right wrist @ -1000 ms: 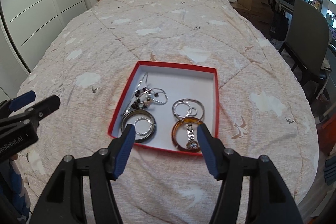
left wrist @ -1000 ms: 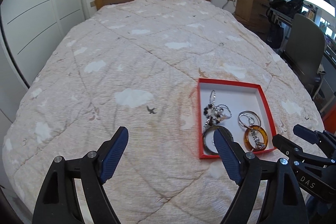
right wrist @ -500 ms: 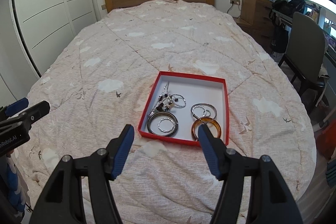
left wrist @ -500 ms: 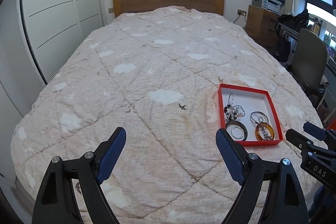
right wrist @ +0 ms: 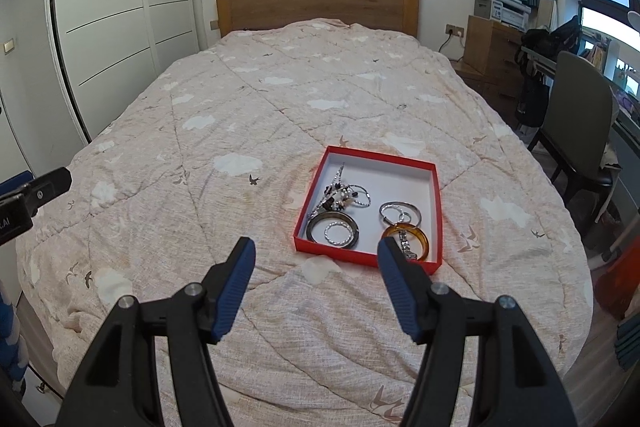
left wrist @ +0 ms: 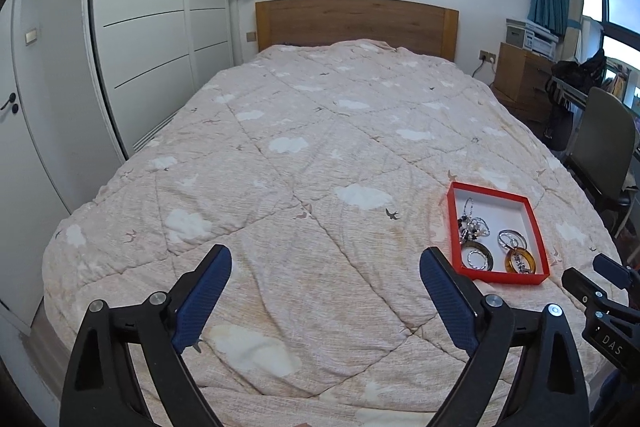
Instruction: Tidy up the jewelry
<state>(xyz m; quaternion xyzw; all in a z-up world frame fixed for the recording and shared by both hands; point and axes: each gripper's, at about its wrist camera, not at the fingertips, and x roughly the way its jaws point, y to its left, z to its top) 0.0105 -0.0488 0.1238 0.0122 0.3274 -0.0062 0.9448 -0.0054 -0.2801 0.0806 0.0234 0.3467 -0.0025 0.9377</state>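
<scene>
A shallow red box [right wrist: 438, 219] with a white inside lies on the bed. It holds a dark bangle [right wrist: 332, 227], an amber bangle [right wrist: 406, 237], silver rings [right wrist: 398, 211] and a beaded chain [right wrist: 340, 193]. The box also shows at the right of the left wrist view [left wrist: 454, 227]. My right gripper [right wrist: 314, 287] is open and empty, held back from the box's near edge. My left gripper [left wrist: 324, 297] is open and empty, left of the box and well above the quilt.
The bed has a beige quilt [left wrist: 300, 155] with cloud print and a wooden headboard [left wrist: 356, 23]. White wardrobe doors [left wrist: 152, 39] stand on the left. A chair [right wrist: 580, 131], a wooden cabinet [right wrist: 492, 51] and a desk stand on the right.
Both grippers have pulled back and up from the box. The box looks smaller and more of the room shows. Both stay open and empty.
</scene>
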